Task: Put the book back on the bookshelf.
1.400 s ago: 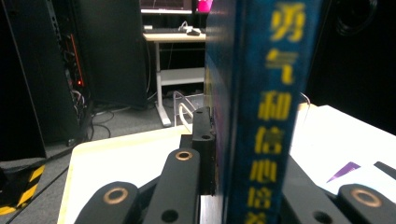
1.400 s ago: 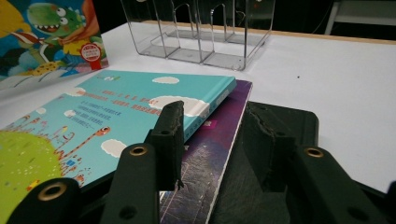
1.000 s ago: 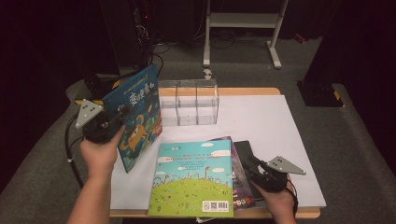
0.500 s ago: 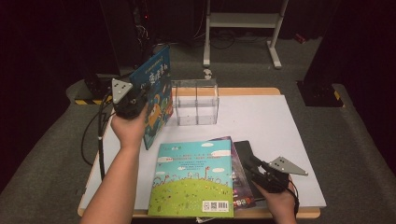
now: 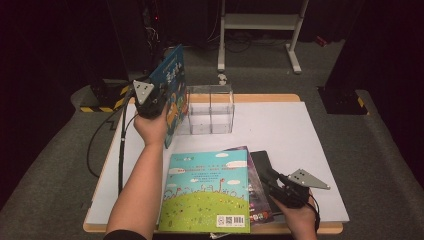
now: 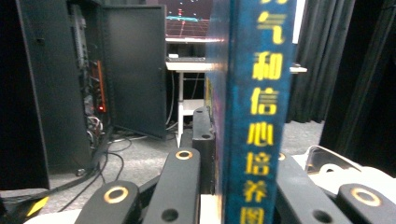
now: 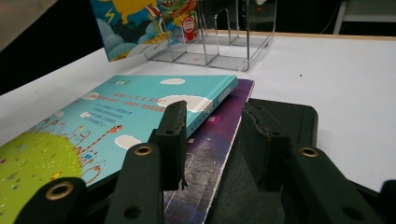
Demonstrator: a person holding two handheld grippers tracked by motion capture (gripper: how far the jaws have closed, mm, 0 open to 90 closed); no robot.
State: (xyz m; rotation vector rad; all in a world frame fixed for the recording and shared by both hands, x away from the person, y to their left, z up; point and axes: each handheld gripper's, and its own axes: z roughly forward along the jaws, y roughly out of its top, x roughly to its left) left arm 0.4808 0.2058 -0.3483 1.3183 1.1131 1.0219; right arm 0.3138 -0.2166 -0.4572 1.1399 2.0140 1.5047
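The blue book (image 5: 172, 90) is upright in the air just left of the clear rack (image 5: 210, 109), clamped in the left claw (image 5: 150, 102). It looks stiff, thin and light, best pinched near an edge. The right claw (image 5: 272, 180) rests part-open over the stacked books (image 5: 210, 192) on the tabletop (image 5: 310, 145), holding nothing.

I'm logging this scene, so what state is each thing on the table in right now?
Blue picture book: upright, clamped in the left hand-held gripper, beside the rack.
Clear acrylic book rack: upright, empty.
Green-and-sky-blue picture book: lying flat, closed, topmost.
Purple book: flat, partly under the green one.
Black book: flat, lowest.
Right hand-held gripper: jaws apart over the purple book's edge, gripping nothing.
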